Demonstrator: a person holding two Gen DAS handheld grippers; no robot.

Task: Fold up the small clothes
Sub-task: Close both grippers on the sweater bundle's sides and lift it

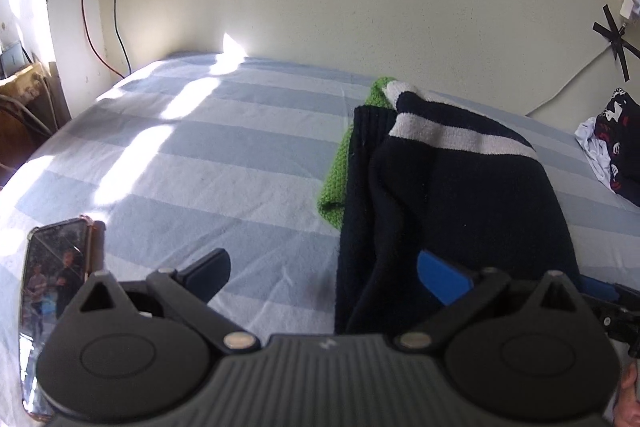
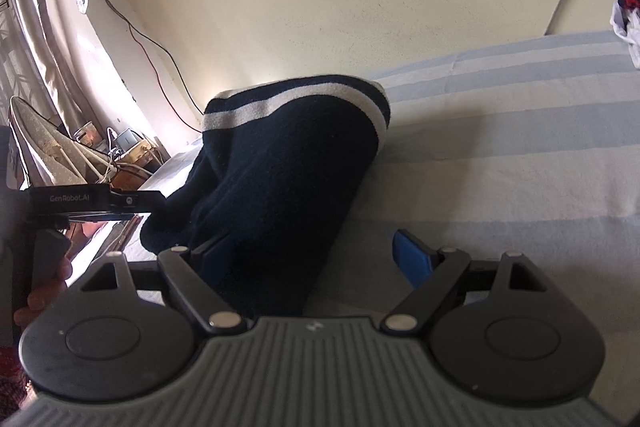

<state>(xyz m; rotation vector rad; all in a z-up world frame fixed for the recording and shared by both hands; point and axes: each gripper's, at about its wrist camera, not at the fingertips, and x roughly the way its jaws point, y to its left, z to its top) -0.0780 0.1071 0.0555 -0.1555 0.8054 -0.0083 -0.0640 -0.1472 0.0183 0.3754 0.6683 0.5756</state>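
Lying bunched on a blue-and-white striped bed [image 1: 208,163], a dark navy knit garment [image 1: 452,187] with white bands, heaped at 1 o'clock from the left gripper [image 1: 324,269]. Under it, at its 9 o'clock edge, a green knit piece [image 1: 340,163], partly covered. Left gripper jaws spread wide, gripping nothing: black left finger [image 1: 208,273] over bare sheet, blue right finger [image 1: 440,277] touching or just over the navy fabric's near edge, cannot tell which. At 9 o'clock from the left gripper, a phone [image 1: 52,307] flat on the bed, screen up. Far off at 3 o'clock, a loose pile of dark printed and white clothes [image 1: 612,143] by the wall. From the right wrist view, right gripper [image 2: 312,259] jaws also wide apart and holding nothing: black finger [image 2: 208,255] against or under the navy garment [image 2: 288,163], blue finger [image 2: 412,259] over bare sheet at 3 o'clock of the heap. Body of the left gripper visible at 9 o'clock in that view, close beside the garment, with part of a hand [image 2: 40,299] below it.
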